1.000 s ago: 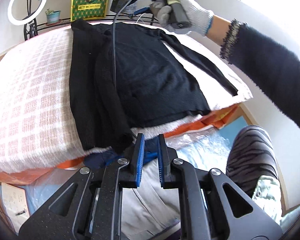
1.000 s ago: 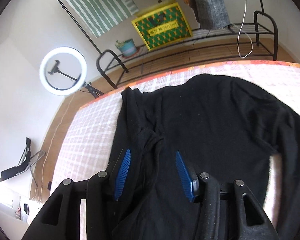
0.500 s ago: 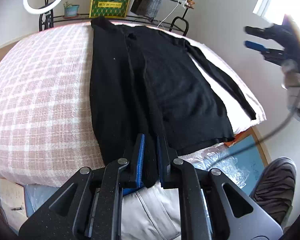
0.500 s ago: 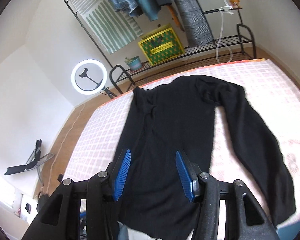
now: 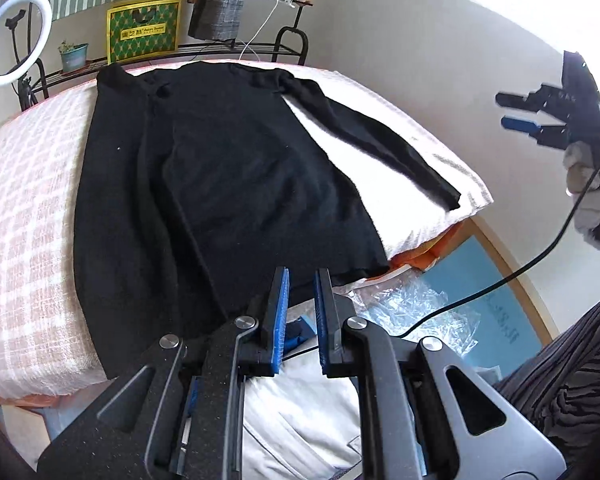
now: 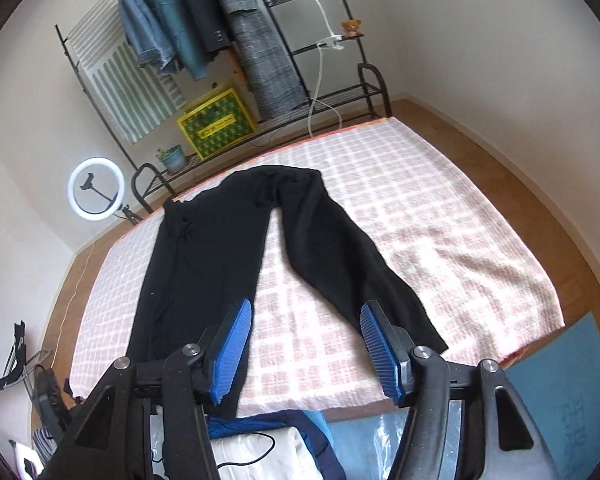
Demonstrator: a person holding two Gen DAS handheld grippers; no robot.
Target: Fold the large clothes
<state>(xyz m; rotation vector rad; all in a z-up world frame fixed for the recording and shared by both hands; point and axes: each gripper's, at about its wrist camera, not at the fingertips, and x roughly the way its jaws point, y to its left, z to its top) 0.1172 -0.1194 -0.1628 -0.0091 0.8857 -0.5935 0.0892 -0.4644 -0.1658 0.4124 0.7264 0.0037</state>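
Right hand-held gripper (image 6: pixel 306 346) off black sweater (image 6: pixel 204 264), jaws opening (empty); left hand-held gripper (image 5: pixel 301 312) narrow, empty.

From my seat I find almost nothing readable. The yellow-and-green box (image 5: pixel 143 30) on the rack's low shelf carries a yellow label strip with dark characters, too small for me to make out. The blue board (image 6: pixel 562 390) near the bed shows faint print, also illegible to me.

Home bedroom: checked bed cover (image 6: pixel 440 216), clothes rack (image 6: pixel 188 36) w/ jackets (ring light (image 6: pixel 96 189) beside).
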